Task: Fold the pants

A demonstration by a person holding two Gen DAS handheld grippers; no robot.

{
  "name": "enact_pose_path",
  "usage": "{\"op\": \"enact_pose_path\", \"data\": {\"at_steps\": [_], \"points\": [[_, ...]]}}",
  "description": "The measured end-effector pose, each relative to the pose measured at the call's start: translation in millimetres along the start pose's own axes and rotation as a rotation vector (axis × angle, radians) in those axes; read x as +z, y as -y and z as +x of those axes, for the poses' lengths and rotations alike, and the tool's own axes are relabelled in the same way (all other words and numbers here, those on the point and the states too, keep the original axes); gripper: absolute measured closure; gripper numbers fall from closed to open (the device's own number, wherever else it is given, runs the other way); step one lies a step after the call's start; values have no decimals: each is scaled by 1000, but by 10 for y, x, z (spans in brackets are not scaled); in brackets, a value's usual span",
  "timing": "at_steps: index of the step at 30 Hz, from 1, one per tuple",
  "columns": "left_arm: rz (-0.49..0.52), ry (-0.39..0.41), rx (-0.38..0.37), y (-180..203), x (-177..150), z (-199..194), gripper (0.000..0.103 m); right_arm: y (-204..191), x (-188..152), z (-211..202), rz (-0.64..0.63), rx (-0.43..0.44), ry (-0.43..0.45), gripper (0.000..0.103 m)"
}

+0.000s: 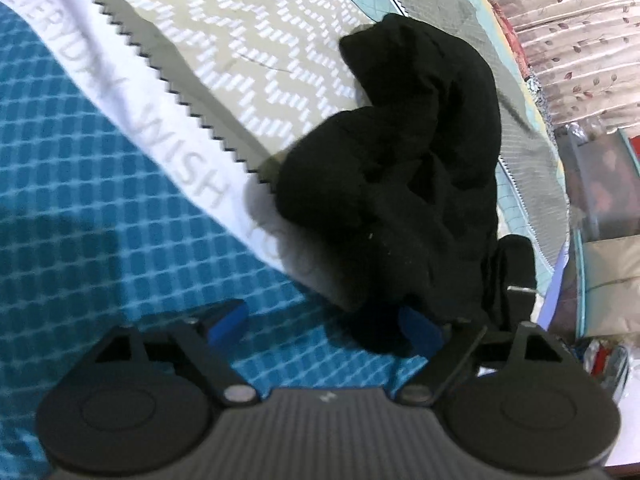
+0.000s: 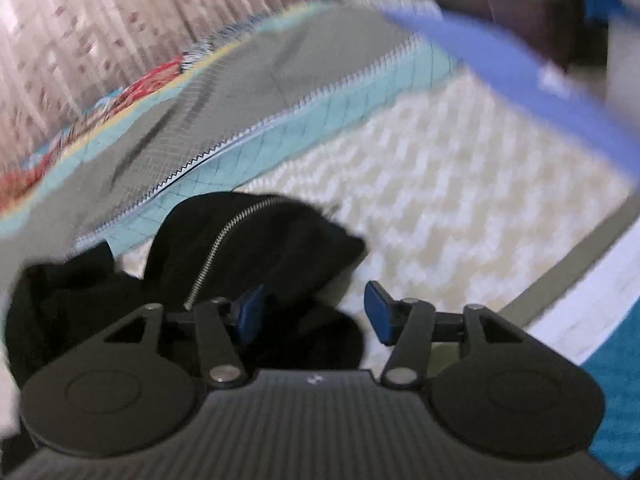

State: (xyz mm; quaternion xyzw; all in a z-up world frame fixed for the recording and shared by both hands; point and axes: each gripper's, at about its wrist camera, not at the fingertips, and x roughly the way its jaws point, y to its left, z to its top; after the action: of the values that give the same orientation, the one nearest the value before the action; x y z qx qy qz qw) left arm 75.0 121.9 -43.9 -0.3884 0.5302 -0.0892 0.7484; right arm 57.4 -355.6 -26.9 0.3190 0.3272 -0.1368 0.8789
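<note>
pants (image 1: 400, 184): black, bunched in a heap on the bed cover (image 1: 248, 60), over the beige zigzag panel and white lettered band; zipper (image 2: 228, 248) visible in right wrist view
left gripper (image 1: 324, 324): fingers spread wide, nothing pinched; right blue pad (image 1: 422, 330) against the pants' near edge
right gripper (image 2: 316, 314): fingers apart, not clamping; left pad (image 2: 250, 312) by the fabric
backdrop: floral curtain (image 1: 568, 40); right view blurred
</note>
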Motion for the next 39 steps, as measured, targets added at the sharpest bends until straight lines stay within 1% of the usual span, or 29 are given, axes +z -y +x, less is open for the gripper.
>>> {"op": "enact_pose_path", "data": {"at_steps": [2, 3, 4, 5, 6, 7, 8, 10, 14, 16, 17, 19, 20, 21, 23, 24, 25, 26, 27, 28, 29, 30, 31, 32, 34, 35, 36, 37, 39], "points": [[-7, -1, -15, 18, -39, 86, 18, 36, -3, 132, 95, 12, -21, 41], [-13, 1, -15, 38, -27, 113, 22, 47, 1, 176, 128, 19, -24, 40], [-9, 3, -16, 94, -29, 183, 36, 33, 14, 201, 151, 28, -23, 47], [1, -4, -19, 135, -21, 229, 47, -13, 43, 220, 155, 43, -25, 58], [7, -24, -30, 158, -18, 262, 78, -70, 78, 225, 148, 54, -33, 92], [-2, -50, -45, 184, -13, 307, 99, -123, 112, 183, 143, 44, -20, 95], [-12, -56, -47, 192, -21, 297, 99, -189, 161, 98, 128, 33, 27, 95], [5, -23, -37, 218, -24, 173, 100, -285, 297, -86, 88, 27, 125, 95], [16, 55, -102, 180, -3, -356, 101, -282, 574, -659, 73, -36, 316, 95], [47, 145, -64, 163, -9, -716, 101, -160, 696, -925, 99, -60, 382, 95], [49, 179, -59, 130, -6, -888, 101, -98, 735, -1046, 115, -68, 409, 95], [22, 234, -60, 6, -2, -1224, 101, 41, 779, -1284, 146, -88, 452, 95], [13, 258, -46, -60, -10, -1363, 101, 116, 794, -1393, 157, -91, 471, 95], [10, 276, -23, -107, -31, -1472, 101, 179, 765, -1450, 160, -96, 484, 95], [5, 280, 11, -230, -92, -1589, 101, 339, 672, -1594, 159, -156, 509, 95], [-7, 265, 13, -284, -115, -1583, 101, 397, 647, -1620, 154, -211, 523, 95], [-17, 244, 11, -332, -131, -1547, 100, 455, 620, -1605, 142, -286, 539, 95], [-25, 218, 9, -365, -155, -1488, 99, 492, 600, -1529, 105, -386, 541, 95], [-31, 193, 5, -367, -172, -1399, 93, 533, 588, -1400, 69, -483, 508, 90], [-33, 171, -5, -358, -188, -1297, 84, 629, 561, -1332, 60, -547, 448, 84], [-28, 151, -14, -379, -199, -1211, 79, 717, 524, -1235, 74, -577, 371, 79], [-26, 133, -19, -346, -204, -1097, 68, 786, 445, -1165, 113, -562, 320, 75], [-26, 115, -21, -303, -192, -972, 56, 819, 349, -1148, 138, -515, 314, 75], [-26, 101, -26, -254, -175, -853, 52, 810, 249, -1139, 144, -470, 311, 74], [-34, 69, -49, -218, -120, -631, 39, 734, 14, -1093, 110, -388, 279, 63], [-55, 50, -64, -191, -75, -510, 35, 669, -113, -1064, 88, -324, 259, 60], [-80, 35, -81, -176, -49, -396, 23, 605, -222, -1021, 68, -256, 231, 58], [-104, 28, -99, -139, -59, -277, 16, 548, -323, -1005, 55, -194, 201, 58], [-116, 20, -114, -104, 0, -92, 16, 452, -478, -924, 48, -81, 137, 57]]}}
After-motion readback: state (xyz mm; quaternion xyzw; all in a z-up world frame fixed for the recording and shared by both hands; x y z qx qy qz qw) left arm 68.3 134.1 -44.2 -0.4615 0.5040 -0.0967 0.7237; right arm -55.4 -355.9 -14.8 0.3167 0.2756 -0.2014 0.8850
